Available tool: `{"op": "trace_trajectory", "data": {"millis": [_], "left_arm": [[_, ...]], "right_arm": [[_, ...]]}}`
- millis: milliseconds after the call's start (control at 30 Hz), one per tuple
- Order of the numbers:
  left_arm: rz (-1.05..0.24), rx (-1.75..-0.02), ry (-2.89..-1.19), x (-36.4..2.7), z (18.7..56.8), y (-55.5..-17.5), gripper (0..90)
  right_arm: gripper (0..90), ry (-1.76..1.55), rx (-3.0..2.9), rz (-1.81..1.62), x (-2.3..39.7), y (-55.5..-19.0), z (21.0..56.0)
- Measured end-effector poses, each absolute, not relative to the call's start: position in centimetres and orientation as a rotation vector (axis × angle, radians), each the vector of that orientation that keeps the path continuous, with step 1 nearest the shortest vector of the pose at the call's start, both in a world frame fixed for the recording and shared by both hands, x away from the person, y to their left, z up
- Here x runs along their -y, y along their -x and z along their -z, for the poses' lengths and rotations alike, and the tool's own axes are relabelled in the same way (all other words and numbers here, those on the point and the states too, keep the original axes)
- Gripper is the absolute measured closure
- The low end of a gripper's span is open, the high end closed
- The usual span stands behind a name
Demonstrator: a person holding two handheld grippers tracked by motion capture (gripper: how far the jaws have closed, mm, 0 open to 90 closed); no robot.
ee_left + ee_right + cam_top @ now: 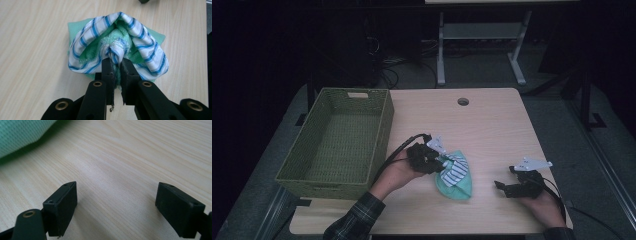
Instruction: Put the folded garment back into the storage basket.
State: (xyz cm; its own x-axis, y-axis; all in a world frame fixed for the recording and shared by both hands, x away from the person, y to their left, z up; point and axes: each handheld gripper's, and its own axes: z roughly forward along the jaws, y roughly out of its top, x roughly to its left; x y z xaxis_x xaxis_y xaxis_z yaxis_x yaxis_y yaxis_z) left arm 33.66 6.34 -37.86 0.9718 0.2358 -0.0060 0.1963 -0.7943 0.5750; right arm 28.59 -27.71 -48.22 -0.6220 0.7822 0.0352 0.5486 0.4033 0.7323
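Observation:
A blue-and-white striped cloth [150,47] lies bunched over a green cloth [75,27] on the wooden table [492,125]. My left gripper [116,62] is shut on a pinched fold of the striped cloth, with a little green fabric in the same pinch. In the high view the left gripper [437,162] sits at the left edge of the cloth pile [455,174], near the table's front. My right gripper [503,181] rests low at the right front of the table, open, with bare wood between its jaws [116,197]. A corner of the green cloth [20,135] lies ahead of it.
A green woven basket [382,125], with nothing inside, stands along the table's left side. A round cable hole [463,101] sits near the far edge. Beyond the table are a white desk frame [441,55] and cables on a dark floor.

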Motion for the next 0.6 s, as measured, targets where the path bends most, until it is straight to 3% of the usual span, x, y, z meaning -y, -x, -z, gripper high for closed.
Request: {"op": "trace_trajectory", "data": {"millis": [600], "left_arm": [[-0.138, -0.344, -2.438, -9.9, 32.0, -34.9, 82.5]], "right_arm": [[17.5, -1.159, -2.349, -1.047, 27.7, -28.6, 48.2]]}}
